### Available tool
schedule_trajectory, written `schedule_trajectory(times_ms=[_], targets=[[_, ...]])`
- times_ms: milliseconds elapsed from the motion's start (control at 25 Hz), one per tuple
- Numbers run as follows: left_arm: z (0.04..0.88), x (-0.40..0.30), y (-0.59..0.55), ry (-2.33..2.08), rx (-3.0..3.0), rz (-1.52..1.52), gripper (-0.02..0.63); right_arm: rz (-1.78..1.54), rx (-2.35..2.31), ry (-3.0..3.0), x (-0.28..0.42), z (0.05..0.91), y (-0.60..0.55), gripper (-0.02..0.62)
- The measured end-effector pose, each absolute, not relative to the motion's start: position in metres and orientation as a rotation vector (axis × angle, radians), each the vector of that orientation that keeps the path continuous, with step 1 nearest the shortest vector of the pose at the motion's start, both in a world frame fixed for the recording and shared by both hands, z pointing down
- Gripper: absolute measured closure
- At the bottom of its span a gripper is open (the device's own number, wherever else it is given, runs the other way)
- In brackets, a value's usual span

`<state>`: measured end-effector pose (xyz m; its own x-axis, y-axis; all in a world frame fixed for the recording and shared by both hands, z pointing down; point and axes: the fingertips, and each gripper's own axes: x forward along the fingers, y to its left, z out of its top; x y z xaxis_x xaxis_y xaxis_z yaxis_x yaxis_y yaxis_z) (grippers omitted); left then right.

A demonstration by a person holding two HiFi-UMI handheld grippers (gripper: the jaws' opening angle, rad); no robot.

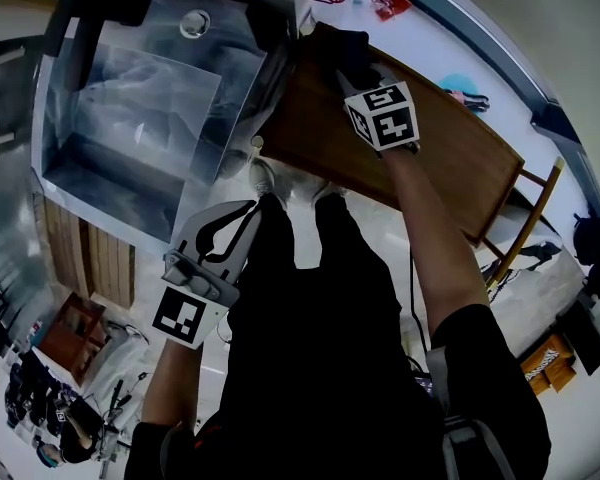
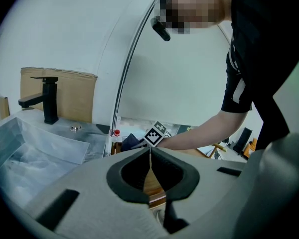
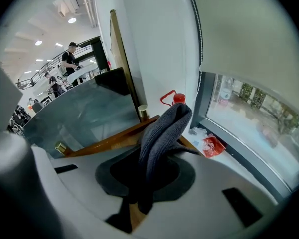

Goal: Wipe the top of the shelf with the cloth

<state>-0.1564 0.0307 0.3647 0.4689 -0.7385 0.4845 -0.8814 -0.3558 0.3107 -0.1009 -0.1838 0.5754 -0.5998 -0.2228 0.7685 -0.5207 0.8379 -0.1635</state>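
Note:
The brown wooden shelf top [image 1: 420, 153] runs across the head view. At its far left end my right gripper [image 1: 358, 68] is shut on a dark grey cloth [image 1: 342, 43] that rests on the wood. In the right gripper view the cloth [image 3: 167, 126] stands bunched between the jaws of the right gripper [image 3: 157, 156], over the shelf's edge [image 3: 107, 142]. My left gripper [image 1: 225, 233] hangs beside the person's leg, off the shelf. In the left gripper view the left gripper [image 2: 150, 152] is shut with nothing in it, facing the shelf [image 2: 152, 180].
A plastic-covered sink [image 1: 140, 98] with a black tap [image 2: 47, 101] stands left of the shelf. A red-capped bottle [image 3: 178, 98] and red wrapper [image 3: 212, 144] lie by the window sill. A wooden chair [image 1: 528, 213] is past the shelf's right end.

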Motion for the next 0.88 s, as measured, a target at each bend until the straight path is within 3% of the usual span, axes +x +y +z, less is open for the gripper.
schedule_trajectory(times_ms=[880], targets=[[0.359, -0.063, 0.004, -1.167, 2.326, 0.388, 0.578, 0.571, 0.730, -2.123, 0.043, 0.582, -0.184, 0.540]])
